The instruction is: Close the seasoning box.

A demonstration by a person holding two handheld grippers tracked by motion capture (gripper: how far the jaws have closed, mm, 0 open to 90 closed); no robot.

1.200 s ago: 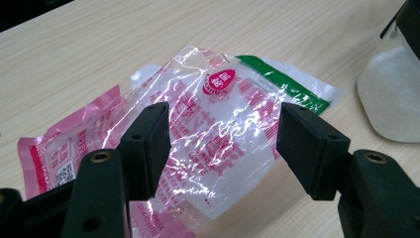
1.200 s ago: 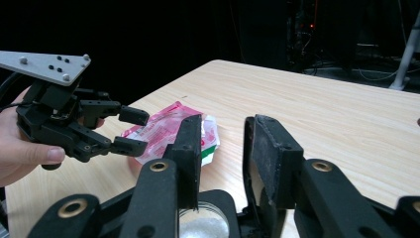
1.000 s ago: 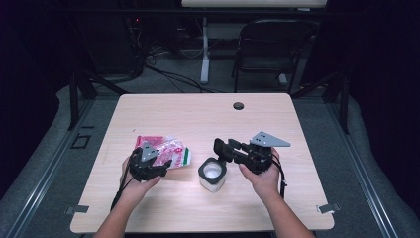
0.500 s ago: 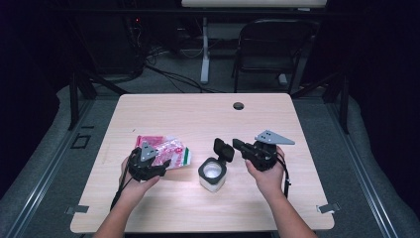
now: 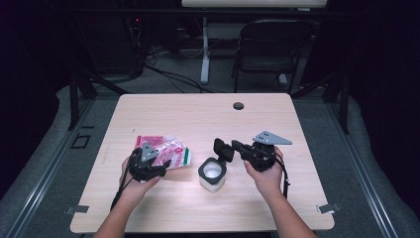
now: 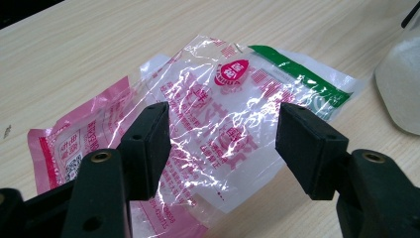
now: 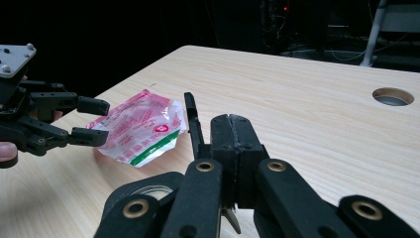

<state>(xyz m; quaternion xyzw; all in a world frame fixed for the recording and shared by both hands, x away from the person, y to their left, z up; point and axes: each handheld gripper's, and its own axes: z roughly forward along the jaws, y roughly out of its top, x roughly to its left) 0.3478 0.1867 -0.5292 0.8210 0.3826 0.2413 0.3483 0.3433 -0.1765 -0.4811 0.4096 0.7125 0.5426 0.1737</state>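
Observation:
A small jar (image 5: 212,173) with a black rim and white contents stands at the front middle of the table. Its black lid (image 5: 223,149) stands upright at the jar's far right edge, seen edge-on (image 7: 194,124) in the right gripper view. My right gripper (image 5: 236,146) sits just right of the lid, and its jaws (image 7: 232,124) are pressed together with nothing visible between the pads. A pink and clear plastic bag (image 5: 168,151) lies flat left of the jar. My left gripper (image 5: 164,165) hovers open at the bag's near edge, and the bag (image 6: 223,124) shows between its jaws.
The wooden table (image 5: 198,114) has a round cable hole (image 5: 238,105) near its far edge. A black chair (image 5: 272,44) stands behind the table. The jar's side (image 6: 401,94) shows at the right of the left gripper view.
My right gripper has drawn back to the right from the upright lid and its jaws have shut. The left gripper and bag have stayed still.

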